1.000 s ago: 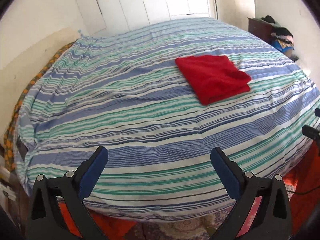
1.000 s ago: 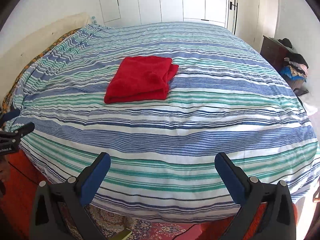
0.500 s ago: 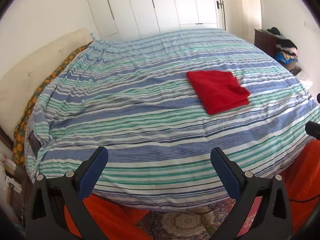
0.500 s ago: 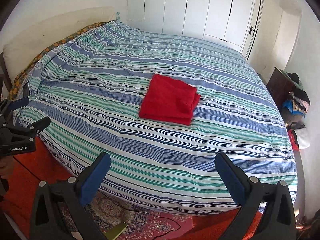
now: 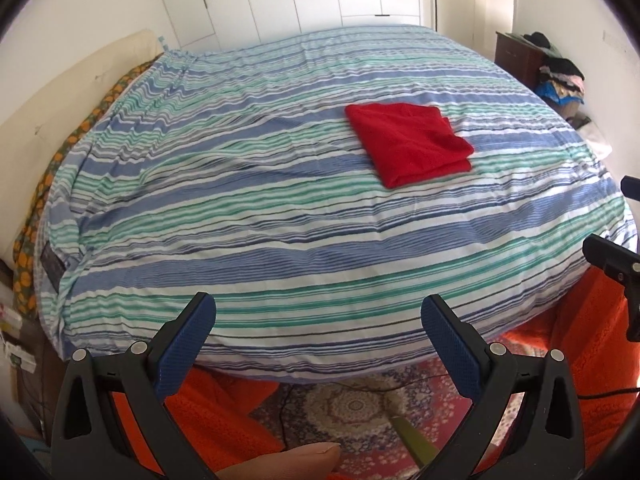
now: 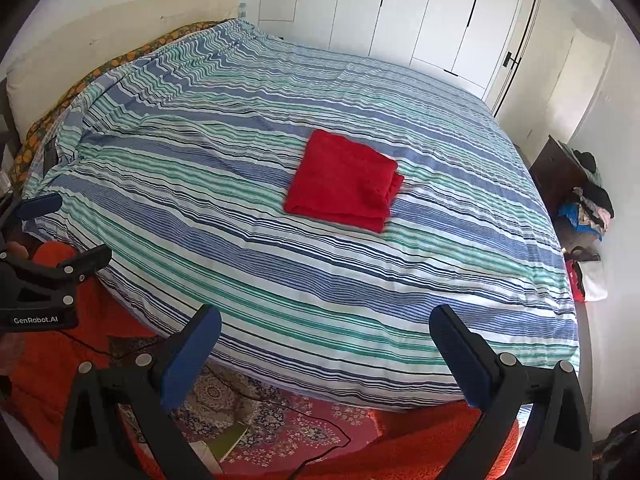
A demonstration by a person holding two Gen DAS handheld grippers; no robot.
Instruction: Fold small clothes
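1. Left wrist view: we've got the left gripper (image 5: 318, 318) hanging off the foot of the bed (image 5: 280, 208), fingers spread wide, nothing between the blue pads (image 5: 188, 344).
2. Same view, the red cloth (image 5: 408, 142) is already folded into a neat rectangle and lies flat on the striped cover, right of the middle of the bed, well apart from our fingers.
3. Right wrist view: the right gripper (image 6: 326, 350) is also wide open and empty, held out past the bed's near edge over the patterned rug (image 6: 280, 420).
4. From this side the cloth (image 6: 344, 182) sits about mid-bed, with its layered edges toward the right.
5. We can see the other tool in each view: the left one (image 6: 40, 276) pokes in at the left edge of the right wrist view, with "GenRobot.AI" on it, and a bit of the right one (image 5: 612, 260) shows at the right edge of the left wrist view.
6. Orange fuzzy fabric (image 5: 580, 360) lies low on the floor side of the bed, next to the rug.
7. White wardrobe doors (image 6: 400, 12) stand behind the bed, and a dark dresser (image 6: 556, 176) with a heap of clothes (image 6: 588, 208) stands off to the right.
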